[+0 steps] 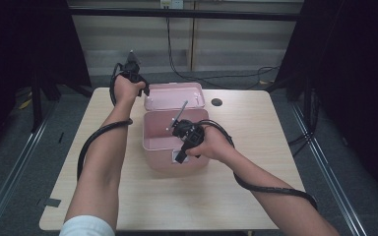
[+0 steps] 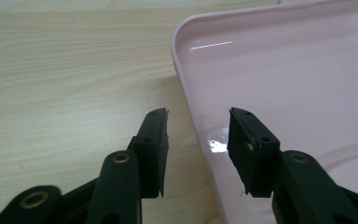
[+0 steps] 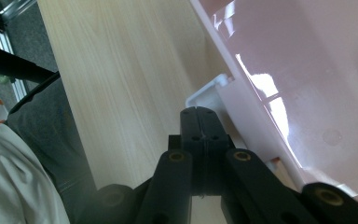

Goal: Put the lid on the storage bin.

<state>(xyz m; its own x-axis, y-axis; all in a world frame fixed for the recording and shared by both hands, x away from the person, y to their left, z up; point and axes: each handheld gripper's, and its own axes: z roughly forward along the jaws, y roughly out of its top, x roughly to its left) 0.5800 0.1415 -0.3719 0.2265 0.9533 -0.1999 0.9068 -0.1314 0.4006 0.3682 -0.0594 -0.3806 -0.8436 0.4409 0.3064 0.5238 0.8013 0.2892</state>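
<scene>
Two black two-jaw grippers work at a pale pink plastic storage box (image 1: pixel 163 137) that stands open near the middle of a light wooden table (image 1: pixel 256 147). The box's flat pink lid (image 1: pixel 174 95) lies swung back on the tabletop just behind the box, its inner face up.

The left gripper (image 2: pixel 196 142) is at the lid's left end, held in the left hand (image 1: pixel 127 88) at the far left of the box. In the left gripper view its jaws stand apart and straddle the lid's raised rim (image 2: pixel 186 100): one pad is over the bare wood, the other over the glossy inside of the lid. Neither pad presses on the rim (a clear gap shows on each side), so this gripper is released, with the rim between its jaws.

The right gripper (image 3: pixel 200 114) is held in the right hand (image 1: pixel 211 145) at the box's near front wall. In the right gripper view its jaws are clenched, pad against pad, with nothing visible between them, and their tips sit just beside a small whitish latch tab (image 3: pixel 205 91) on the outside of the box's front. Whether the tips touch that tab I cannot tell. A thin grey rod (image 1: pixel 177 115) slants across the box's opening in the high view.
</scene>
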